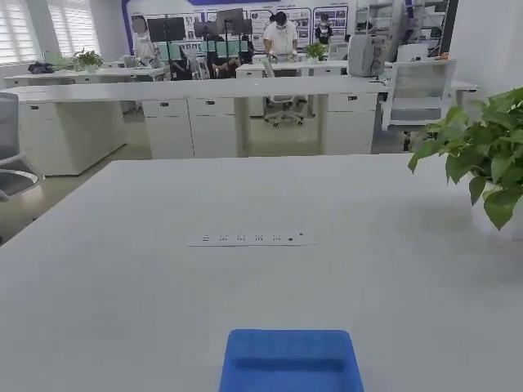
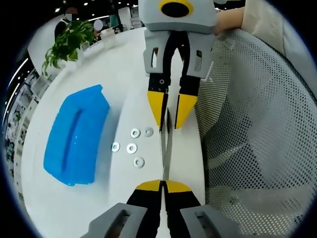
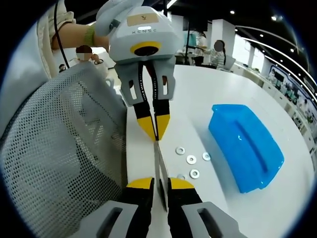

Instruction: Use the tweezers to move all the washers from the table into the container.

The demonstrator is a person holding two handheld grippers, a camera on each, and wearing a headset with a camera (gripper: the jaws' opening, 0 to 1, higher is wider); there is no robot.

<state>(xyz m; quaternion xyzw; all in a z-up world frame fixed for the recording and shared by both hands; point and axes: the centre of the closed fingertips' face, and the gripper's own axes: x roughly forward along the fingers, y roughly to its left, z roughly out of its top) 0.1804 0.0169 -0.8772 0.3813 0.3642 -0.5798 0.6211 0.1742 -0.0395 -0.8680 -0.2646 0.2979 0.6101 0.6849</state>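
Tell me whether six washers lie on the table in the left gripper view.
No, five washers lie on the table beside the blue container.

Tweezers (image 2: 167, 148): slim, bare metal, one end pinched in the left gripper (image 3: 155, 130), the other end lying between the right gripper's (image 2: 171, 118) jaws. Five washers (image 2: 132, 148): small, silver, flat on the white table (image 2: 124, 84) in a loose cluster, none touching, at 9 o'clock of the tweezers in the left gripper view. Container (image 2: 74, 136): blue plastic, rectangular, rounded corners, long groove along its top, at 9 o'clock of the washers, near but apart.
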